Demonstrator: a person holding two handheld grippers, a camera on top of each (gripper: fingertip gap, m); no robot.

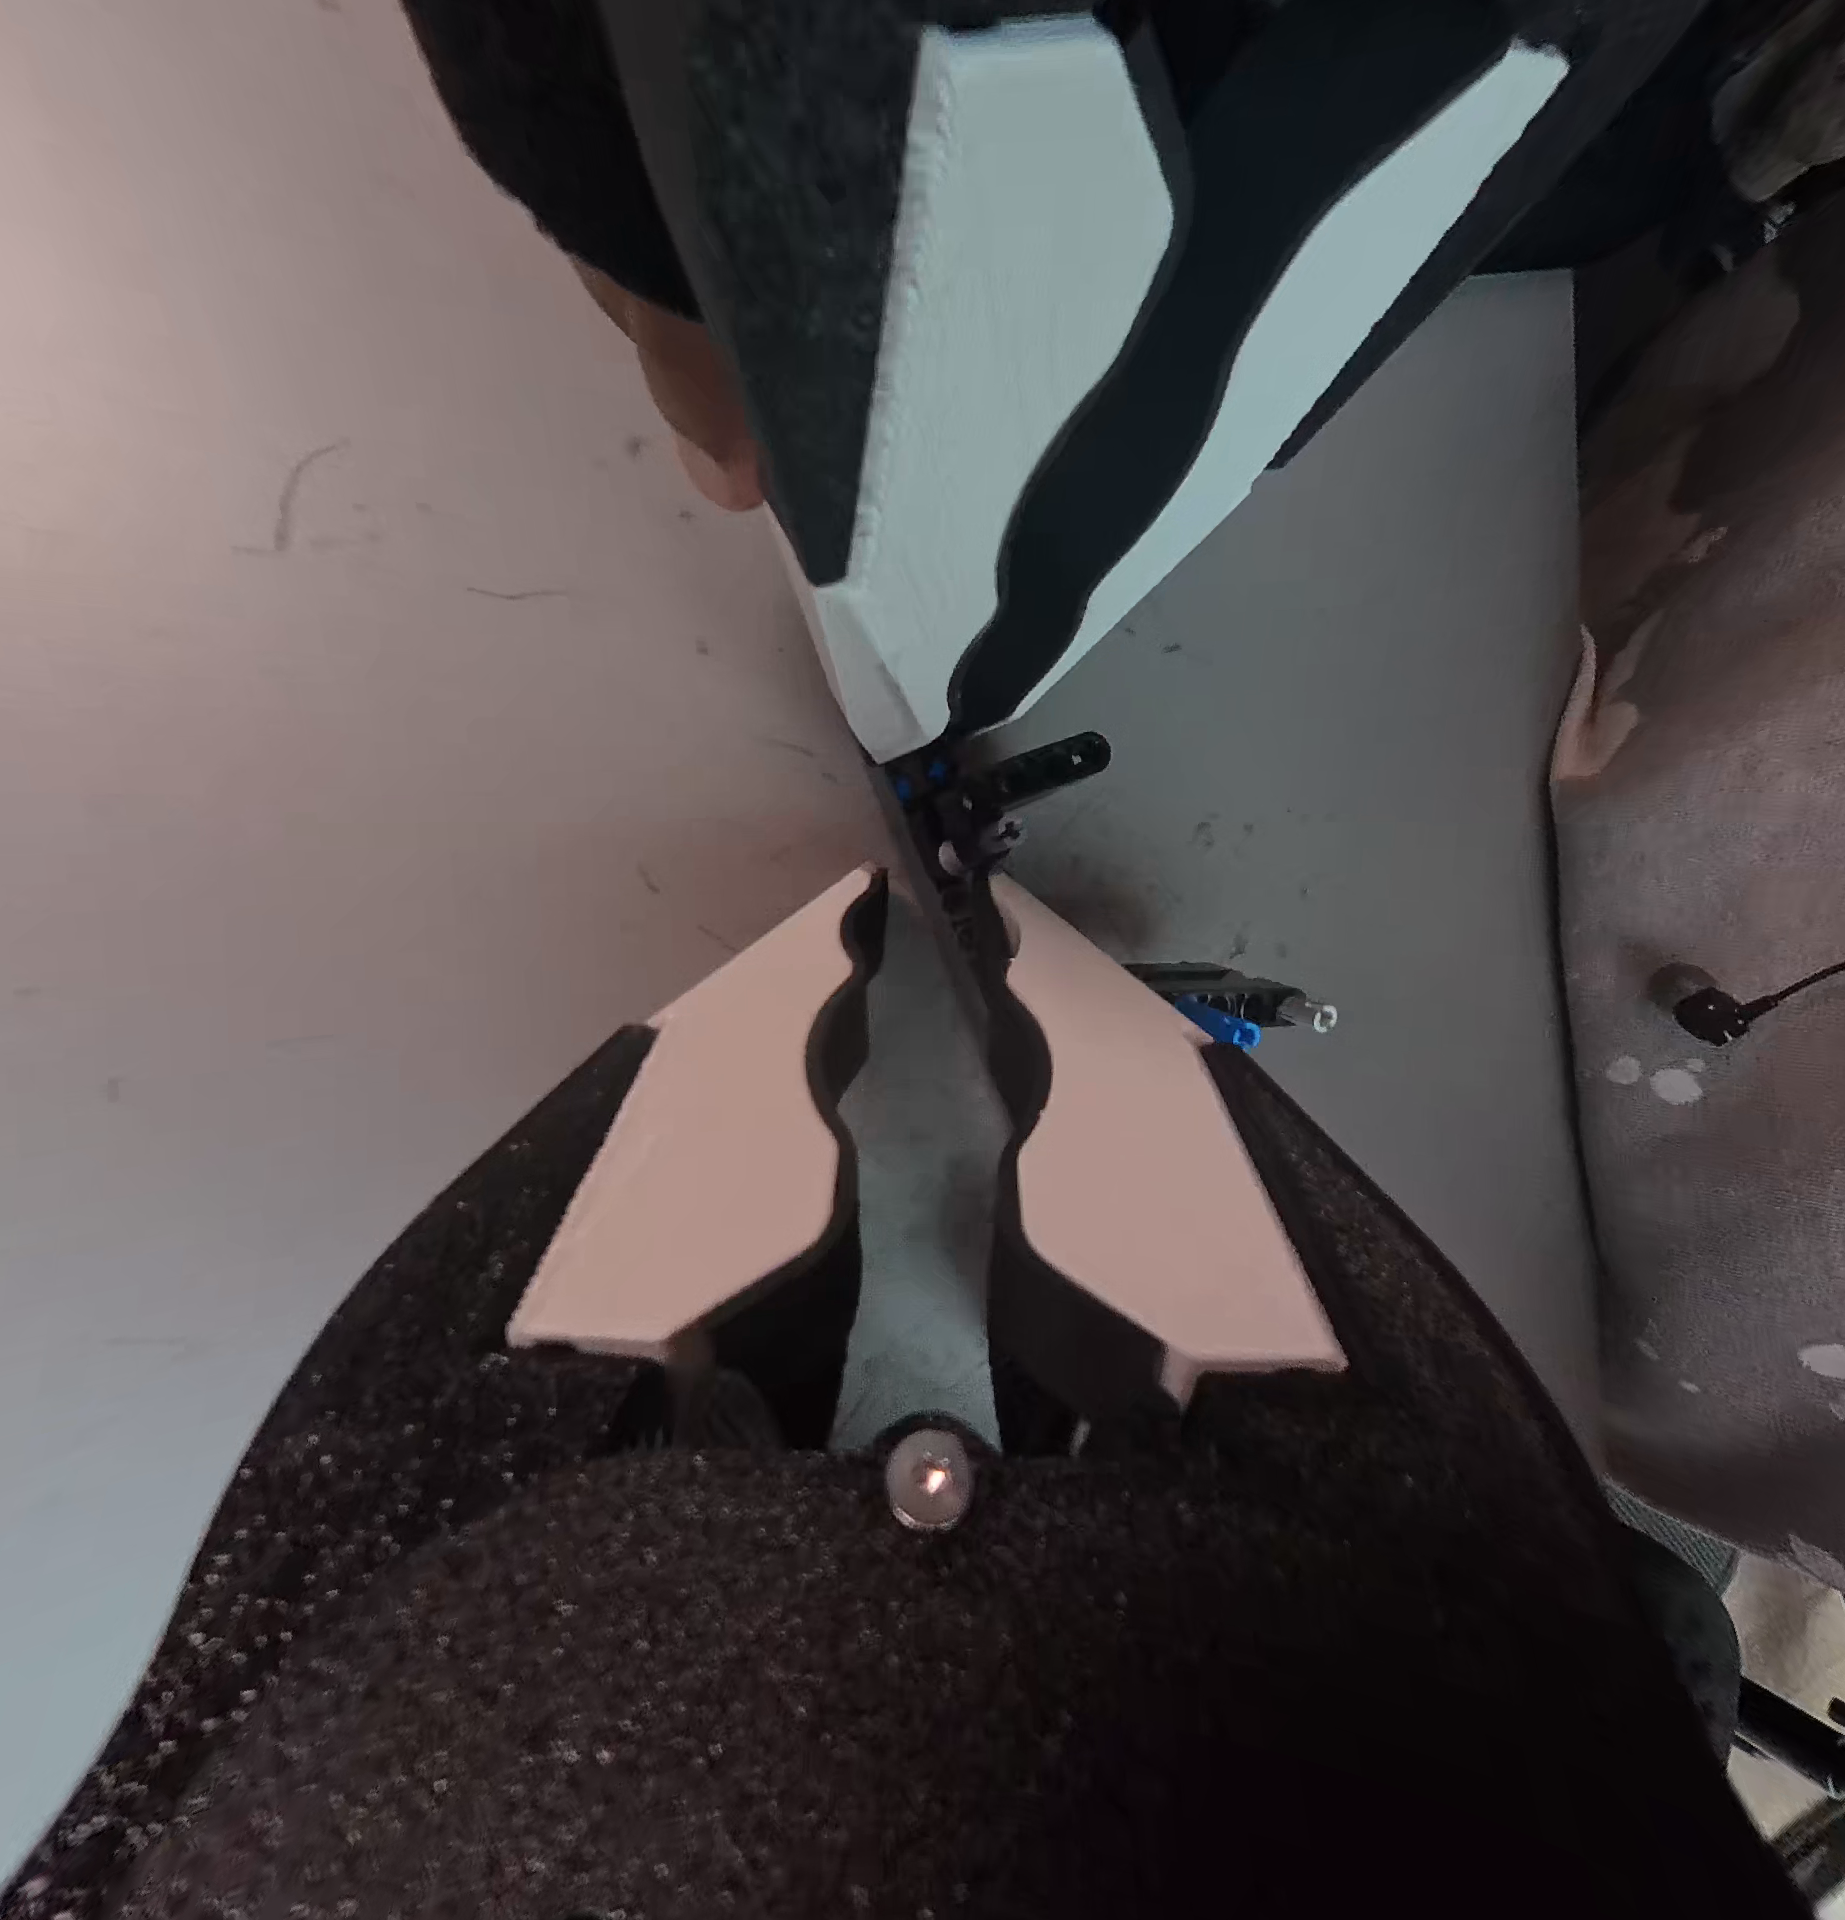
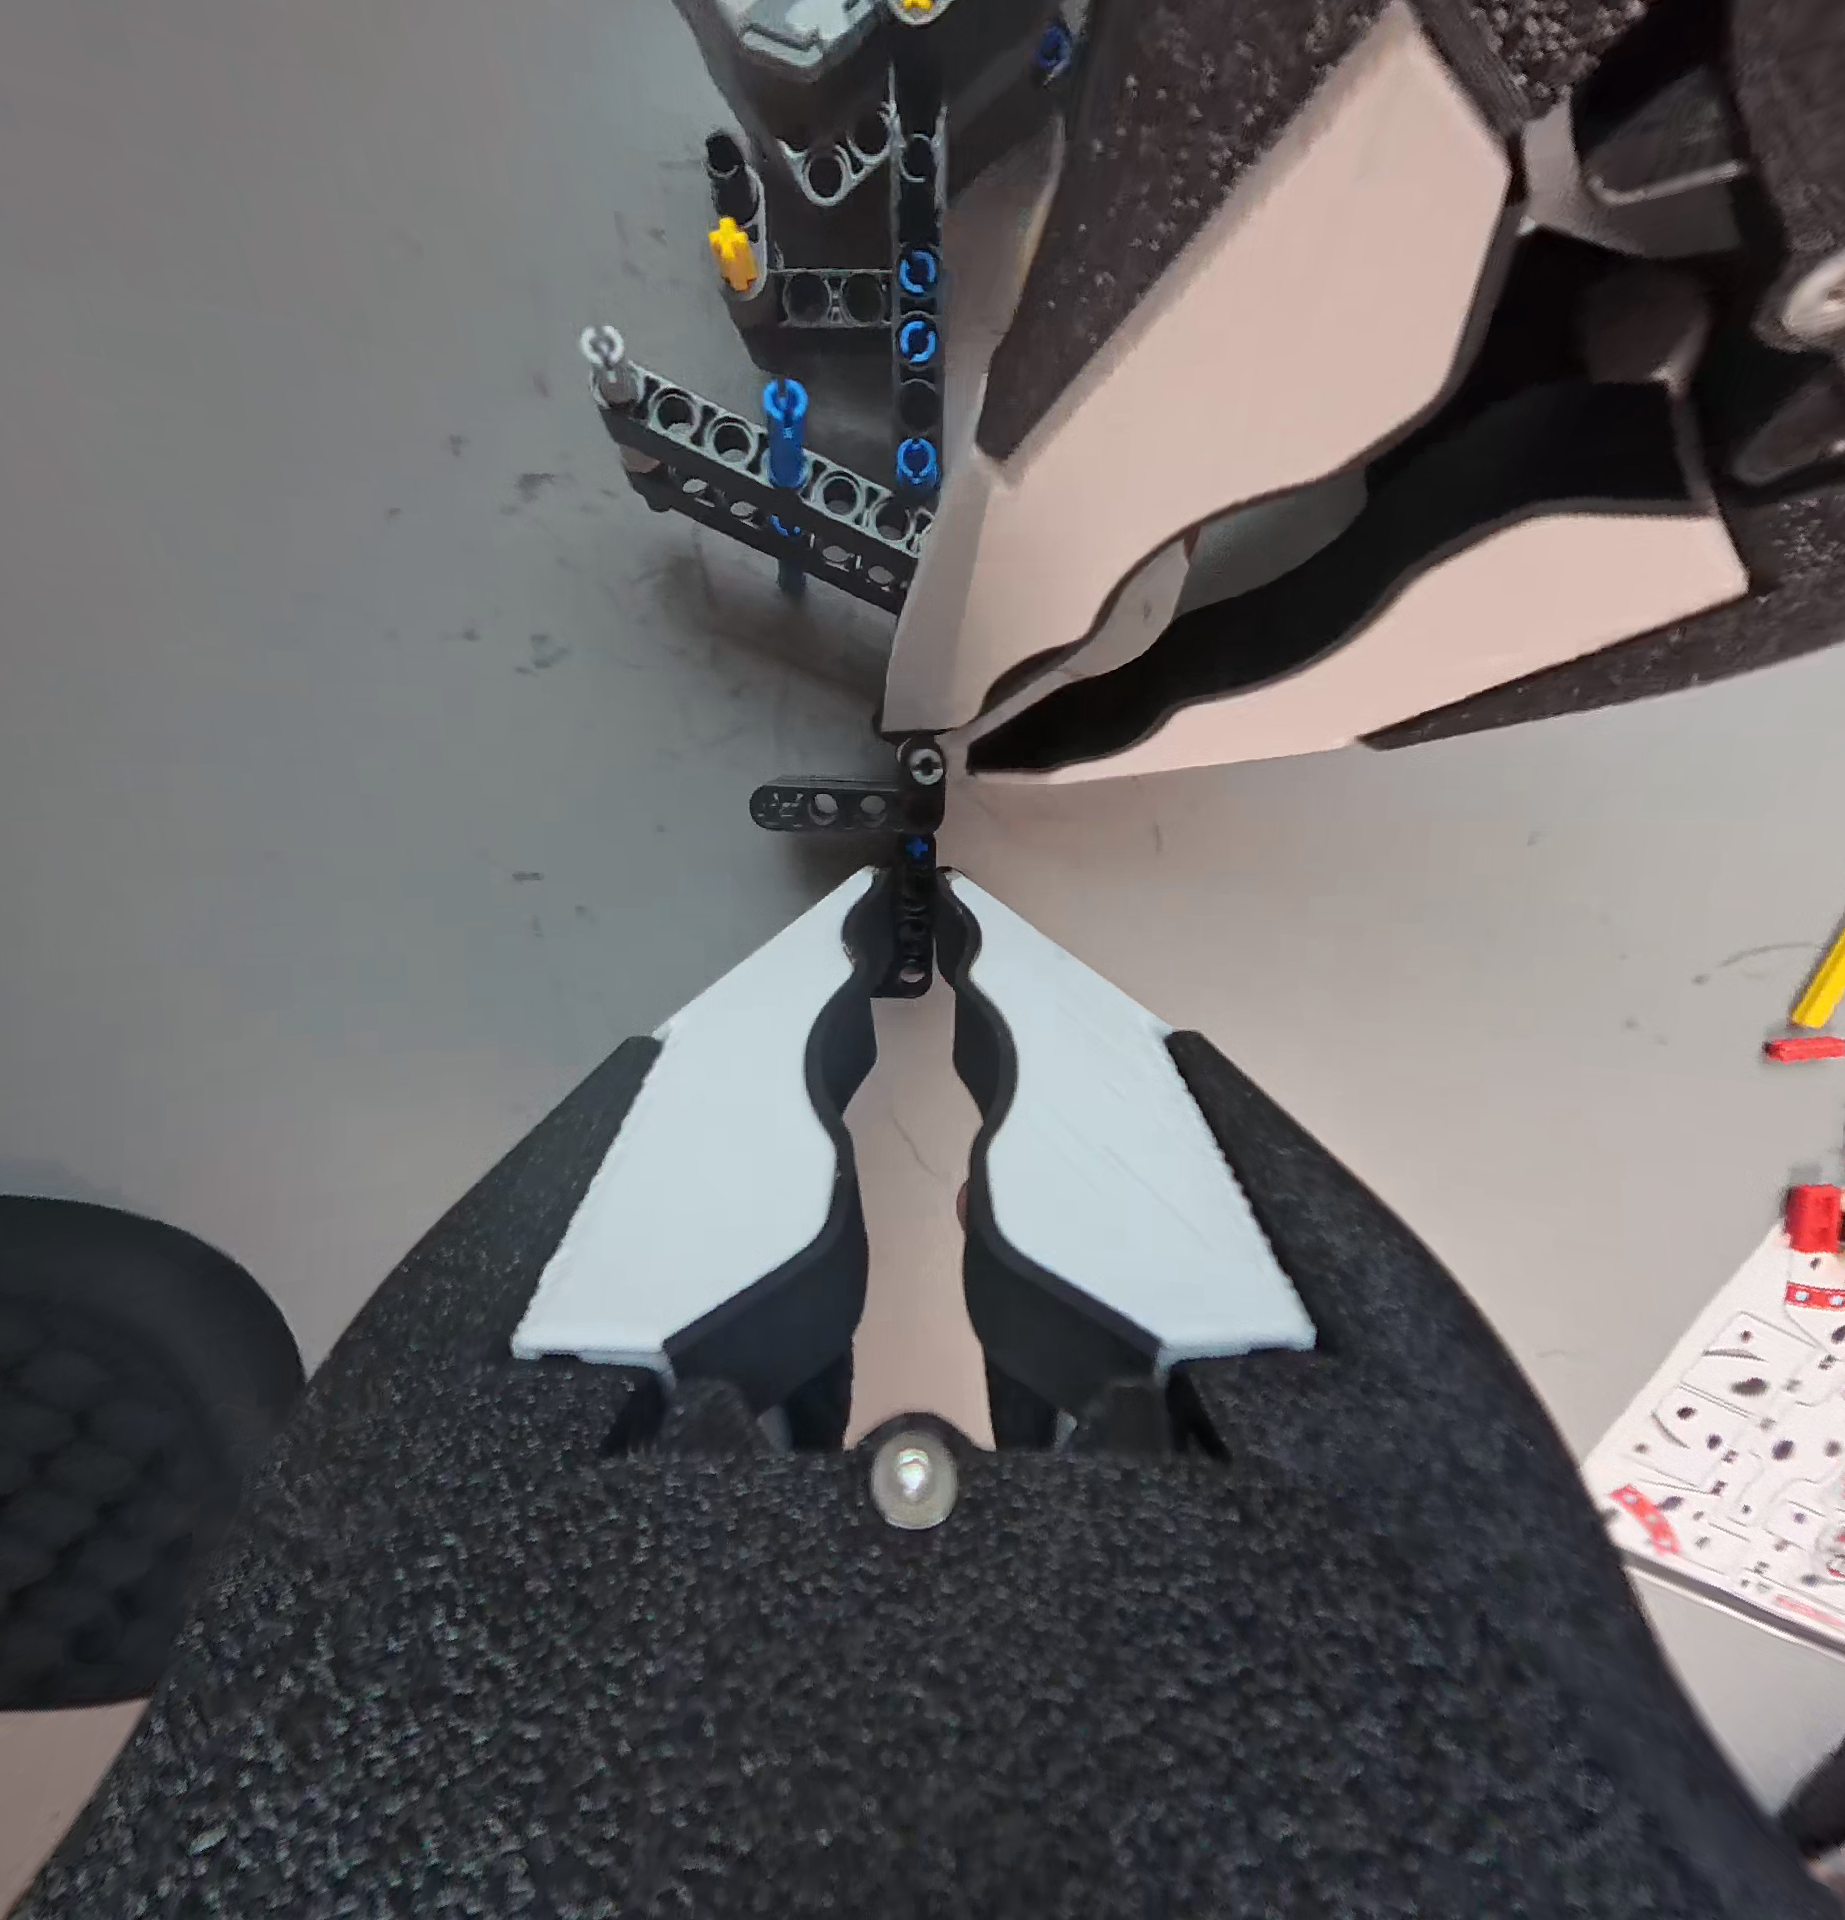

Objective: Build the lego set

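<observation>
A small black lego beam assembly (image 2: 910, 935) with blue pins hangs above the table between both grippers. My right gripper (image 2: 910, 878), with white fingers, is shut on its lower beam. My left gripper (image 1: 939, 888), with pink fingers, is shut on the opposite end, where a grey pin (image 2: 923, 766) sits. A short black arm (image 2: 824, 807) sticks out sideways from the assembly. In the left wrist view the assembly (image 1: 959, 805) sits between my pink fingertips and the right gripper (image 1: 923, 743) coming from above. The left gripper (image 2: 928, 743) enters the right wrist view from the upper right.
A larger grey and black beam build (image 2: 772, 468) with blue pins and a yellow axle (image 2: 733, 255) stands on the table behind. A printed sheet (image 2: 1749, 1455), red pieces (image 2: 1806, 1047) and a yellow beam (image 2: 1843, 956) lie at right. A person's clothing (image 1: 1728, 831) is close by. My left and right fingertips are right by each other.
</observation>
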